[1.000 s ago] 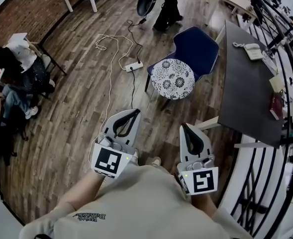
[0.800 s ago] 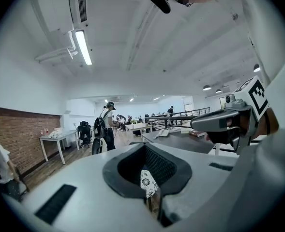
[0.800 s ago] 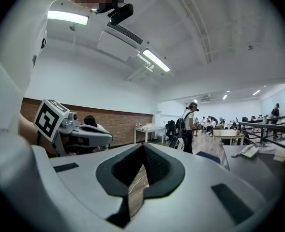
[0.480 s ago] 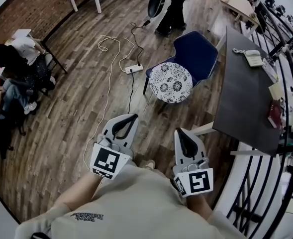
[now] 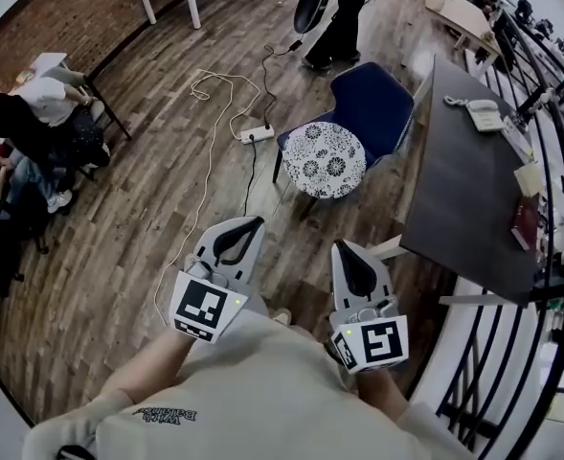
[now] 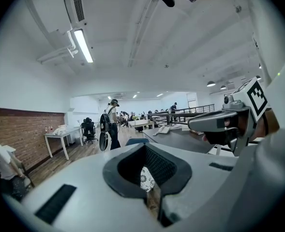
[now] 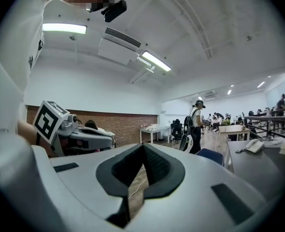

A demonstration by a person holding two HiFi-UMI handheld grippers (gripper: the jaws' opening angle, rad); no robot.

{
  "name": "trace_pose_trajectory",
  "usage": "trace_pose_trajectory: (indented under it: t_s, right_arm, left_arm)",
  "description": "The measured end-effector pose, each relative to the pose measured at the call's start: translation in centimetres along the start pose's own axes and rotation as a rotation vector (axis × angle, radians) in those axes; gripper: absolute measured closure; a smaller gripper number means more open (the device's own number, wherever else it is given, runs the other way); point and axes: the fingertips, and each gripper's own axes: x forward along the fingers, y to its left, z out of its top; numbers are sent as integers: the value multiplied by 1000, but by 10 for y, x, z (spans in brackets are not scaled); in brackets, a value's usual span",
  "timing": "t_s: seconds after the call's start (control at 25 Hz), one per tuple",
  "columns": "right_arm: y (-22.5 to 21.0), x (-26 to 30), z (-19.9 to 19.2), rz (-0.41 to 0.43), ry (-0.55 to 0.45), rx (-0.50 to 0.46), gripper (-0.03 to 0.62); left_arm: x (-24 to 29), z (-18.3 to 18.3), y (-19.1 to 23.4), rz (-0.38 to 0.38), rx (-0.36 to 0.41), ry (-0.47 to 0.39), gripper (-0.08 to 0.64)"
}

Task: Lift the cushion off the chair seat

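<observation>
A round white cushion [image 5: 324, 159] with a black flower print lies on the seat of a blue chair [image 5: 377, 99], beside a dark table. Both grippers are held out in front of the person, well short of the chair and above the wooden floor. The left gripper [image 5: 254, 223] is shut and holds nothing; it points toward the chair's left side. A strip of the cushion [image 6: 146, 179] shows through its jaw window in the left gripper view. Also shut and empty, the right gripper [image 5: 340, 246] points at the floor near the table's corner. The blue chair [image 7: 211, 155] shows low in the right gripper view.
The dark table [image 5: 473, 161] with a phone stands right of the chair, a black railing [image 5: 550, 257] beyond it. A power strip [image 5: 257, 132] and white cable lie on the floor left of the chair. One person [image 5: 344, 17] stands behind the chair; another sits at far left [image 5: 33, 123].
Both grippers have come a little closer to the chair as the person steps forward. Their jaws have stayed shut, and the cushion has not moved.
</observation>
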Motion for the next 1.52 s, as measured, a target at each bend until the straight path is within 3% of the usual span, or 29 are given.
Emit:
trace_pose_trajectory:
  t_s: [0.36,0.72,1.08,1.52]
  right_arm:
    - [-6,-1,13,-6,-54,-12,590]
    - [-17,28,-10,-23,-12,-35,589]
    - [-40,95,-24,-41,39,-16,590]
    - [-77,225,-31,-32,106,-2,590]
  left_arm:
    - [12,5,-15,-27,10,-20,555]
    - [40,-8,-3,-62,26,-48,555]
    - [92,-14,56,-55,1,-61,555]
    - [178,-19,153,-84,-25,-33,555]
